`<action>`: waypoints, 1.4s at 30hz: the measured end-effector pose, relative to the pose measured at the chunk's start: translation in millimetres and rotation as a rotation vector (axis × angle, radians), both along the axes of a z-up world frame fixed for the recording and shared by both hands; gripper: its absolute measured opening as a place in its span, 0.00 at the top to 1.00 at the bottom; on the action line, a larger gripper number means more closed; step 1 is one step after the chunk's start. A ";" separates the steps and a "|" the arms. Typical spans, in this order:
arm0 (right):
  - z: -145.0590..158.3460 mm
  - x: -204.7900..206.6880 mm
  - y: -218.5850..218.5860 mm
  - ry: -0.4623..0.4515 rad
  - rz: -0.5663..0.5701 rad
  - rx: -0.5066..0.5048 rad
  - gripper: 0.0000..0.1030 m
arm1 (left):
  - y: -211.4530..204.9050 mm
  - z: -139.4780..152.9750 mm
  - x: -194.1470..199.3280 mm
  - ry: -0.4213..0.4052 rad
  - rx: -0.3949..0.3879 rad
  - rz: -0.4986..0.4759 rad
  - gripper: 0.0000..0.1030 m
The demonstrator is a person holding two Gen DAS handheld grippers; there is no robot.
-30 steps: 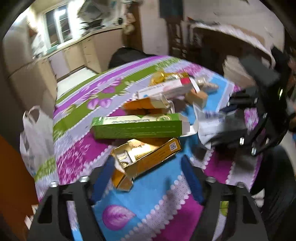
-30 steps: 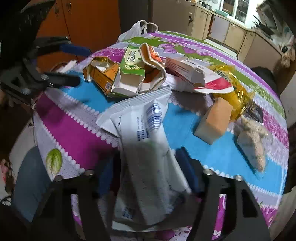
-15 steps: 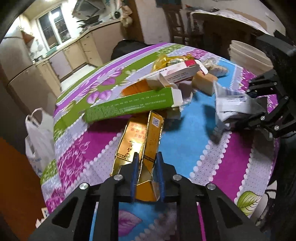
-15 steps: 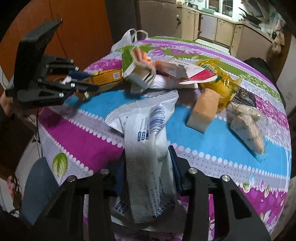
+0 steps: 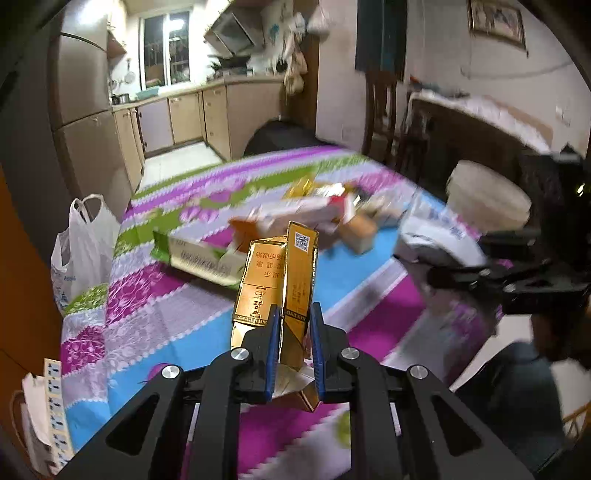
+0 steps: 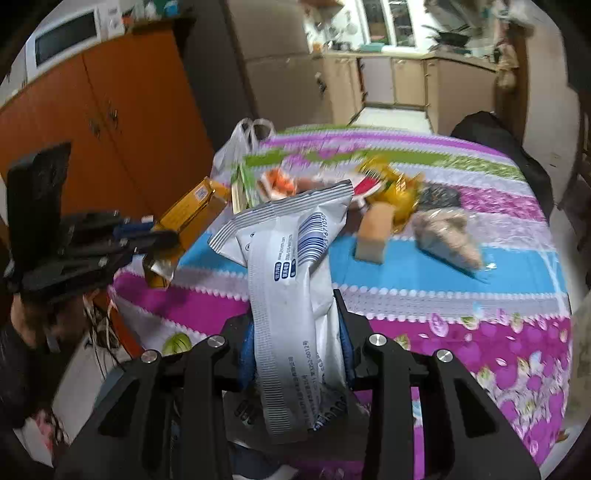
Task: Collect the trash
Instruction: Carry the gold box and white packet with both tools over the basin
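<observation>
The left gripper [image 5: 293, 343] clamps the crushed gold cardboard carton [image 5: 280, 280]; the right gripper [image 6: 295, 354], jaws closing, pinches the white plastic wrapper [image 6: 291, 295]. Both are off the table [image 6: 480, 317], near its edge. The slick wrapper may slip out.

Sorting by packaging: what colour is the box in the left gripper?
Gold box, clearest in the left wrist view.

Microwave [image 6: 70, 33] atop orange cabinet [image 6: 122, 122]; possibly a bucket [image 5: 487, 199] beyond.

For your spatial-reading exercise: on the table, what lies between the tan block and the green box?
In the right wrist view, an orange-and-white carton and a red-and-white box lie between the tan block and green box.
</observation>
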State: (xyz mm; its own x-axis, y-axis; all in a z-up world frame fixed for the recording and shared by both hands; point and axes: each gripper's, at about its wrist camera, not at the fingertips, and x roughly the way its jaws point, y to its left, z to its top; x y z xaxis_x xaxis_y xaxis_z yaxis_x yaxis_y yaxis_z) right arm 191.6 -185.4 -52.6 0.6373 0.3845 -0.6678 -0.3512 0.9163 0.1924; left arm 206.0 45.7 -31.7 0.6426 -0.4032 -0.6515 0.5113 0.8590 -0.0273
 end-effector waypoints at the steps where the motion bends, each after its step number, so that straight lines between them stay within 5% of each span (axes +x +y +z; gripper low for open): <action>1: 6.2 -4.0 -6.1 -0.016 -0.018 0.015 0.67 | -4.2 6.0 -4.6 -0.012 -0.018 0.004 0.84; 13: 82.9 -39.4 -93.6 -0.167 -0.238 0.040 0.67 | -90.6 84.0 -13.0 -0.102 -0.214 -0.037 0.84; 25: 144.7 -63.7 -247.5 -0.189 -0.522 0.002 0.67 | -260.4 155.0 8.9 -0.081 -0.310 -0.237 0.84; 34: 146.0 -41.2 -345.9 -0.067 -0.657 -0.019 0.67 | -408.9 163.7 38.5 0.016 -0.330 -0.339 0.83; 42: 119.4 -28.4 -402.1 0.039 -0.721 0.042 0.67 | -504.9 134.8 77.8 0.154 -0.346 -0.344 0.83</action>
